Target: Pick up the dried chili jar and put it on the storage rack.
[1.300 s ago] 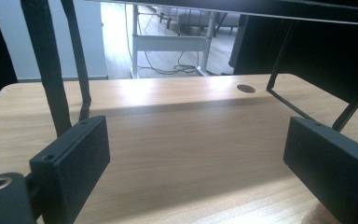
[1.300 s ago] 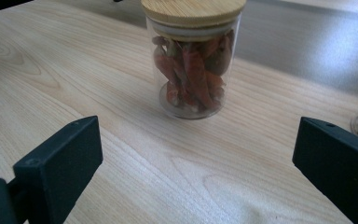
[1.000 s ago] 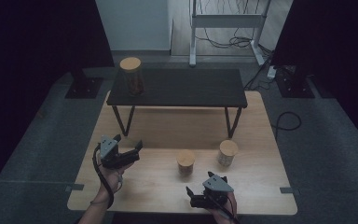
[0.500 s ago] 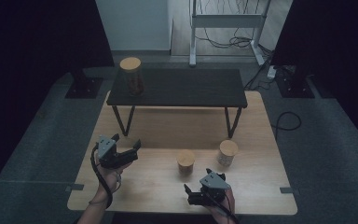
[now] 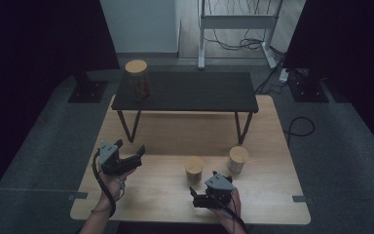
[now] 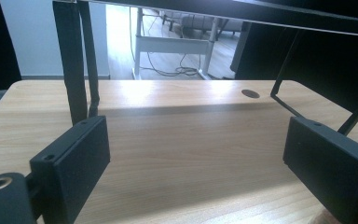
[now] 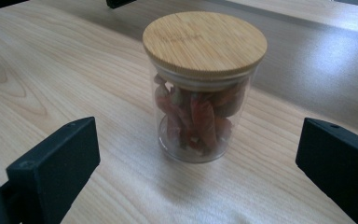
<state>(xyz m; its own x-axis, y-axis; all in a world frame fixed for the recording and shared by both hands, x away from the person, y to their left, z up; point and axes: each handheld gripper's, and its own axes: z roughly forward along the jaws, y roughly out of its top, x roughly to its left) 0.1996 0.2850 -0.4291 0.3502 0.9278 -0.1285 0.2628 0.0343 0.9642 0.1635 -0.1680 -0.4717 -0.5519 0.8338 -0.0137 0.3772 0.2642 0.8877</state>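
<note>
Step in hand: an approach to the near jar (image 7: 204, 88) is judged to be under way, with the right tongs (image 7: 205, 163) lined up on it.
Jar position: the near jar (image 5: 194, 168) is stood upright on the tabletop (image 5: 141, 195), near the middle, just beyond the right tongs (image 5: 200, 199); a bamboo lid is seated on it and reddish dried pieces are seen through the glass.
Right tongs: the jaws are spread wide, one to each side of the jar, and nothing is touched yet.
Left tongs: the left tongs (image 5: 132, 158) are held apart at the left of the tabletop, jaws spread (image 6: 200, 154), nothing between them.
How to do it well: the jar should be centred between the jaws, the tongs brought forward level and low, and the glass body gripped below the lid, since a lid alone could lift off. A gentle, square closing is advised, as smooth glass may slip or tip.
Other jars: a second jar (image 5: 238, 159) is stood to the right of the first, and a taller one (image 5: 138, 78) on the far left end of the dark bench (image 5: 199, 92).
Surface: pale wood grain, flat, with a cable hole (image 6: 251, 94) at the far side.
Room: grey floor, dark screens at both sides, a white frame (image 5: 236, 22) with cables at the far wall.
</note>
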